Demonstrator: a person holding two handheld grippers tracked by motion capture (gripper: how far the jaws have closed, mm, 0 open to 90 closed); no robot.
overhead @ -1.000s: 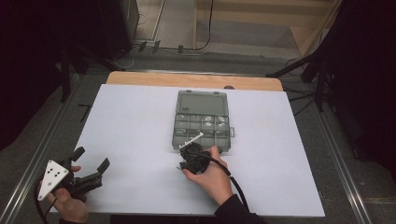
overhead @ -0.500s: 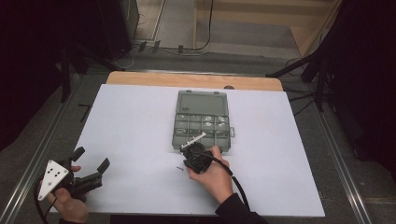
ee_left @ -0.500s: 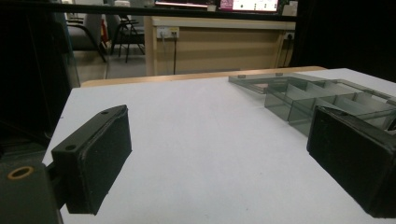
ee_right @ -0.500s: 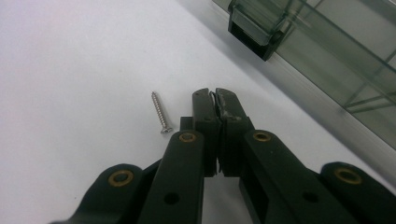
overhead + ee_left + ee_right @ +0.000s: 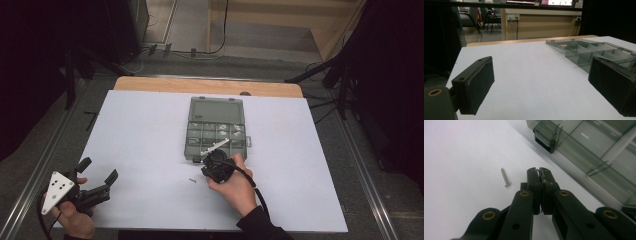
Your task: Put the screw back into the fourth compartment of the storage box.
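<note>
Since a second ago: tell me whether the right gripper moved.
Yes. The right gripper edged toward the organizer box's near edge, its fingers having just closed, with the screw on the table beside it.

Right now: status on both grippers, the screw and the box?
Right gripper shut, nothing visible between the jaws; left gripper open, idle at the table's near left. Screw loose on the table beside the right jaws. Compartment box open just beyond; nothing blocking.

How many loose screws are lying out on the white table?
1. A single screw lies on the white table, just beside the shut right tool and near the organizer box. More may sit hidden inside its compartments.
</note>
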